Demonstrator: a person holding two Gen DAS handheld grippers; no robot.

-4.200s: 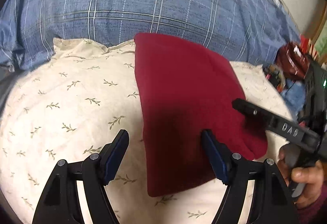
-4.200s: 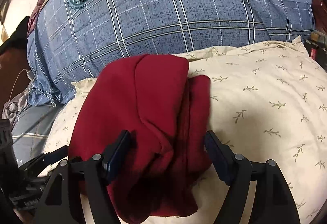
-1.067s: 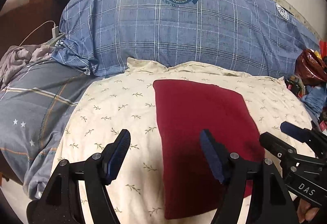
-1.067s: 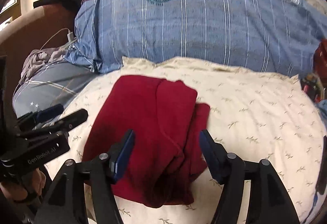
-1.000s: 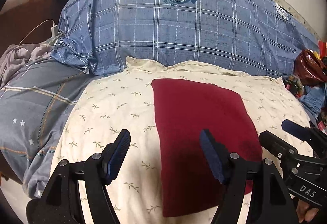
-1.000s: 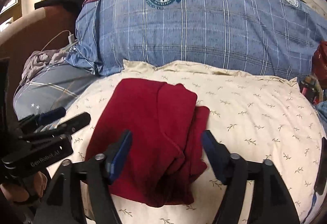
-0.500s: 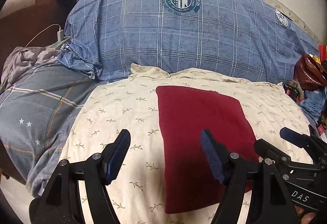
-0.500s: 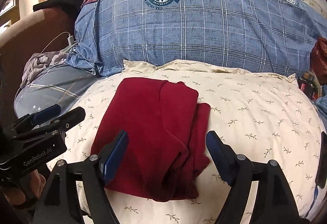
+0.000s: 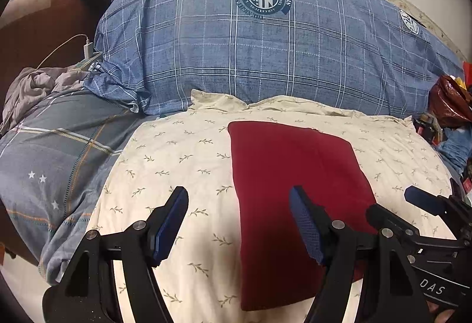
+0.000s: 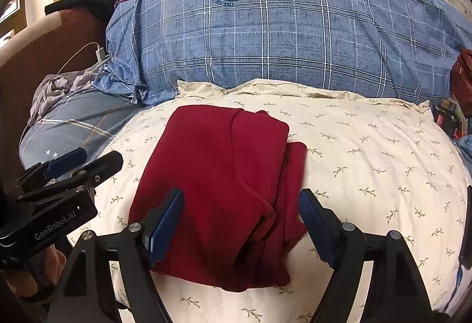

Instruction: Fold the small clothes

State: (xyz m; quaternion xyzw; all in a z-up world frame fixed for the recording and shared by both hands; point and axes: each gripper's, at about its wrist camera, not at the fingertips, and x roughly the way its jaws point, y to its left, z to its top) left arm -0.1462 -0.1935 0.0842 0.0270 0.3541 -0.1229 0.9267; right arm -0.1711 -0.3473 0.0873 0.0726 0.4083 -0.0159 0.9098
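Our left gripper was matte black, with two angular fingers carrying dark blue textured pads and round silver screws at the joints. Seen from the right wrist, its body bore pale "GenRobot.AI" lettering, and the skin of our left hand showed beneath it. Our right gripper had the same build: black arms, blue pads, silver screws. From the left wrist its housing read "DAS" in white, with a bit of our right hand below it.

Both tongs now sit farther back from the red garment. The left tongs and right tongs hang above it, no longer close over the cloth.
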